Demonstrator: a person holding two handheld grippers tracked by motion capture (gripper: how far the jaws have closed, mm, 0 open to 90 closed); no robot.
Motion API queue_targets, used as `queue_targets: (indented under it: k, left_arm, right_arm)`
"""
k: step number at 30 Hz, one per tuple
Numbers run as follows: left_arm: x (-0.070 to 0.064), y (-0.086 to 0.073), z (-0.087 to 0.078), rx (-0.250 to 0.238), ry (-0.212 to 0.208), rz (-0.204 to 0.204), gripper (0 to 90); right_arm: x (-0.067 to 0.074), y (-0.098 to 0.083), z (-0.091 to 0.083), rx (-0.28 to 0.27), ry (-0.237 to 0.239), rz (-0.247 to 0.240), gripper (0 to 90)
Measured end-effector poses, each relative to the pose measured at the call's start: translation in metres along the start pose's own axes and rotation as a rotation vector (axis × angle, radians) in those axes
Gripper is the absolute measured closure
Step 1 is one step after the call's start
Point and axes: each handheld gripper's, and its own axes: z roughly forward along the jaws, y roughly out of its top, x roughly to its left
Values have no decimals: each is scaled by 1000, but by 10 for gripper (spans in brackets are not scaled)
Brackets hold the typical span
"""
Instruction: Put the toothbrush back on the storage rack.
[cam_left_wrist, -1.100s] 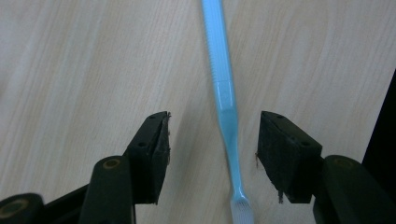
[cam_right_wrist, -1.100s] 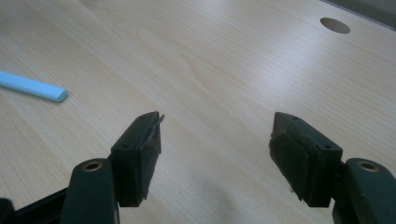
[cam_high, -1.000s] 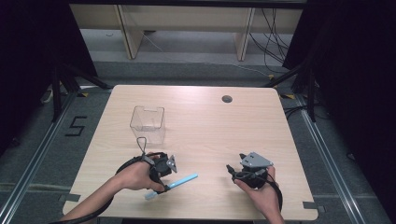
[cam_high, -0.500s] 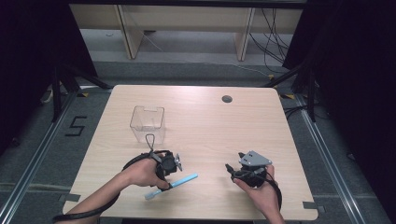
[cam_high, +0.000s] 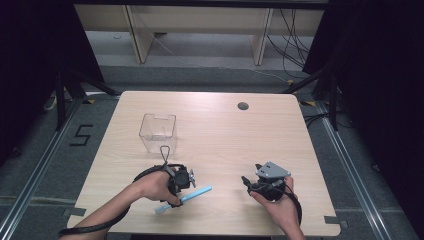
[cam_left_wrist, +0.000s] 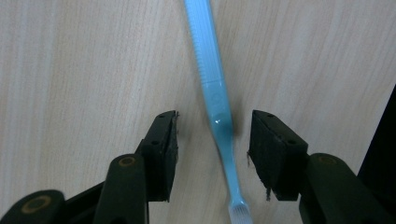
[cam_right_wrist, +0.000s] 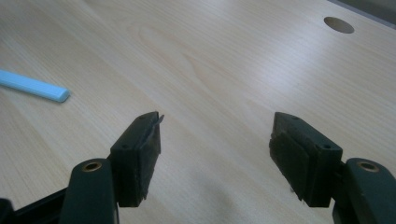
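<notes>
One blue toothbrush (cam_left_wrist: 218, 109) lies flat on the wooden table (cam_high: 225, 135), between the parted jaws of the left gripper (cam_left_wrist: 212, 151), untouched. The right gripper (cam_right_wrist: 215, 154) stands open, well apart. One clear plastic box (cam_high: 158, 132) stands behind.

A person's left hand (cam_high: 150, 186) holds the left claw (cam_high: 181, 178) low over the wooden table (cam_high: 225, 135). A light blue toothbrush (cam_high: 184, 199) lies flat just under this claw, and one end sticks out past it to the right. A clear plastic box (cam_high: 158, 132) stands a bit beyond the claw. The right claw (cam_high: 266, 180) sits well off to its right, in the other hand (cam_high: 280, 207).
</notes>
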Motion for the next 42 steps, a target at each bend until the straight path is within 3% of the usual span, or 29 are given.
queue_targets:
  k: [3, 10, 11, 14, 17, 21, 22, 23, 26, 31, 34, 35, 42]
  left_arm:
    - [0, -2, 3, 1, 3, 0, 504]
    - [-1, -2, 7, 3, 3, 6, 508]
    - [-2, -2, 7, 4, -1, 3, 508]
    - [-1, -1, 7, 4, 12, 14, 515]
    - [-2, -1, 8, 1, 1, -5, 523]
    - [-2, 1, 8, 1, 14, 4, 535]
    - [-2, 1, 8, 3, 14, 6, 540]
    - [-3, 2, 8, 4, 13, 4, 540]
    - [-6, 4, 9, 19, 30, 30, 576]
    - [-8, 5, 9, 34, 31, 28, 619]
    - [-10, 8, 9, 63, 31, 44, 639]
    - [-10, 10, 9, 82, 27, 57, 666]
    - [-9, 14, 10, 109, 29, 103, 751]
  right_arm:
    - [-1, -1, 1, -1, -1, -16, 345]
    - [4, -2, 3, 13, 7, 11, 345]
    - [2, -1, 3, 6, 4, -17, 345]
    - [4, -1, 3, 12, 8, -5, 344]
    - [2, -1, 3, 10, 3, -20, 346]
    - [5, -1, 3, 19, 13, 1, 346]
    - [3, 0, 5, 11, 16, -33, 346]
    - [3, 0, 5, 11, 16, -33, 346]
    - [5, 4, 6, 13, 18, -17, 343]
    - [4, 5, 5, 4, 20, -25, 342]
    - [5, 4, 4, 4, 19, -15, 341]
    - [3, 3, 5, 5, 23, -33, 341]
    - [3, 1, 3, 11, 20, -21, 340]
